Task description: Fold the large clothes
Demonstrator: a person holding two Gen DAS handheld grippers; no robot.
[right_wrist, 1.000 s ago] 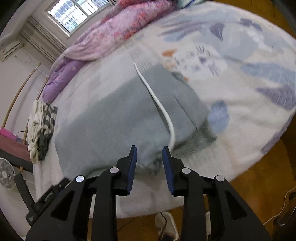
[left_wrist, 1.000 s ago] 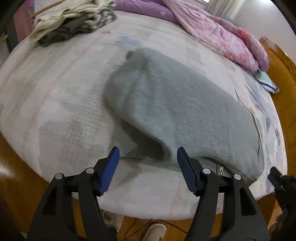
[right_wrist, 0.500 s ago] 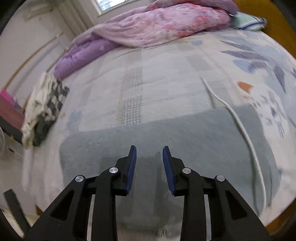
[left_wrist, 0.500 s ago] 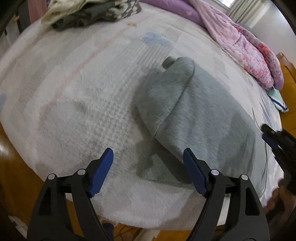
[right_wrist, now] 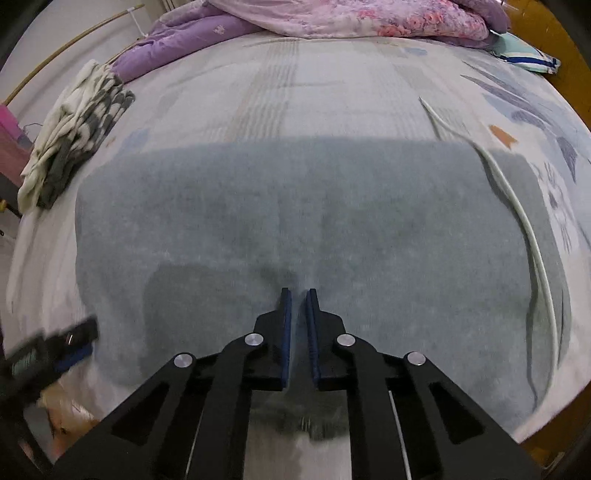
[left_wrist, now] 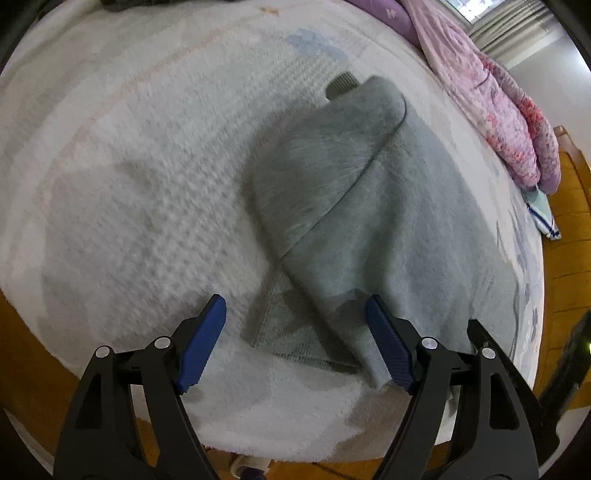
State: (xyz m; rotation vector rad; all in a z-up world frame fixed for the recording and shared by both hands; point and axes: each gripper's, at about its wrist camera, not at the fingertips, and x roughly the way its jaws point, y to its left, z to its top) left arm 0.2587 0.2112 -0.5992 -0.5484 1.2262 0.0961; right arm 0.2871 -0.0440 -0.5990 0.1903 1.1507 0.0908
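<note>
A large grey fleece garment (left_wrist: 373, 206) lies folded on the bed, with a sleeve laid across it and a ribbed cuff at its far end. My left gripper (left_wrist: 295, 339) is open over its near ribbed hem, the right finger touching the fabric. In the right wrist view the garment (right_wrist: 314, 206) spreads wide, with a white drawstring (right_wrist: 532, 236) along its right side. My right gripper (right_wrist: 298, 295) is nearly shut, pinching a crease of the grey fabric near its front edge. The left gripper also shows in the right wrist view (right_wrist: 48, 354), blurred.
The bed has a pale patterned fleece cover (left_wrist: 129, 166). A pink and purple quilt (right_wrist: 332, 18) lies at the far side. A pile of white and grey clothes (right_wrist: 70, 125) sits at the left. A striped pillow (right_wrist: 524, 51) and wooden floor (left_wrist: 569, 221) are at the right.
The right gripper has swung from the garment's drawstring side to its middle front and closed on the fabric. The left gripper has come closer to the hem at the sleeve end.
</note>
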